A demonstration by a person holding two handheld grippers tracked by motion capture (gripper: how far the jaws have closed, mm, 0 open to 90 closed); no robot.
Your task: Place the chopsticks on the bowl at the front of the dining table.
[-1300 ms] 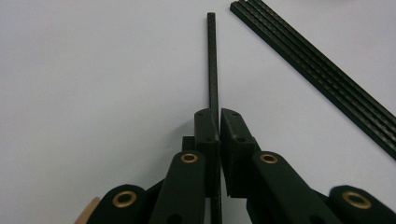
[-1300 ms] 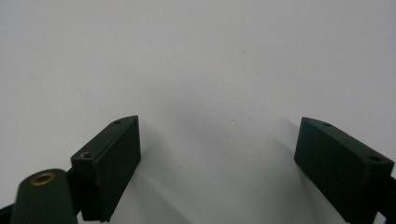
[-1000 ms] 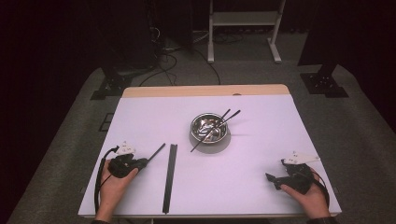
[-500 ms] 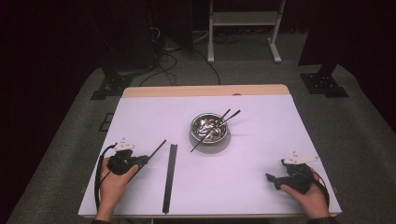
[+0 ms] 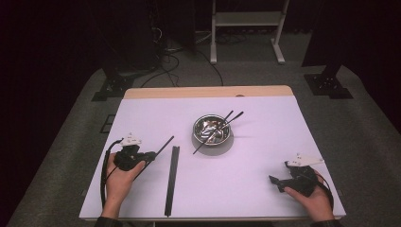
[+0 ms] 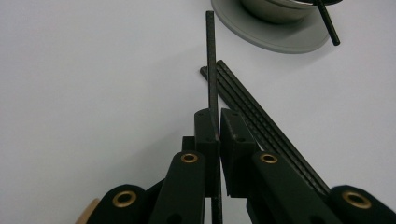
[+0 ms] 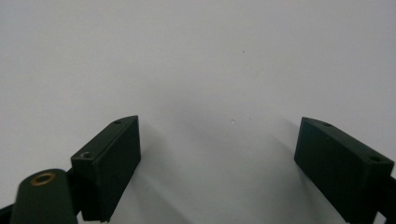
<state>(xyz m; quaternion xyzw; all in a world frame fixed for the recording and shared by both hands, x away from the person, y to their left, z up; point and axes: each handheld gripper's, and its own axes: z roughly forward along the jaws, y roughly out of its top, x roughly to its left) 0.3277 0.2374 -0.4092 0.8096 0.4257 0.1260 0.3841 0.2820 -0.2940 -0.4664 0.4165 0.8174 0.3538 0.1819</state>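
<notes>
The left tongs [image 6: 218, 135] are clamped on a single thin black rod [image 6: 211, 60], which runs out ahead of them toward the metal bowl [image 5: 213, 129]; the remaining rods [image 5: 171, 179] lie bundled on the worktop [image 5: 265, 161] just to the right of those tongs. The bowl sits on a grey saucer [image 6: 285, 39] ahead and to the right, with a few rods already leaning in it, so the step in hand looks like carrying this one over to join them.

The grip sits well back on the rod, with a long length sticking out in front — expect the far tip to swing wide with any twist of the wrist. Best to lift it clear of the bundle first, then travel with the tip raised so it passes over the bowl's rim rather than striking it. Lower the tip inside before letting go; a hard landing could knock the leaning rods out.

The right tongs [image 5: 288, 182] rest on bare worktop far off to the right, spread wide and holding nothing — no part for them here.
</notes>
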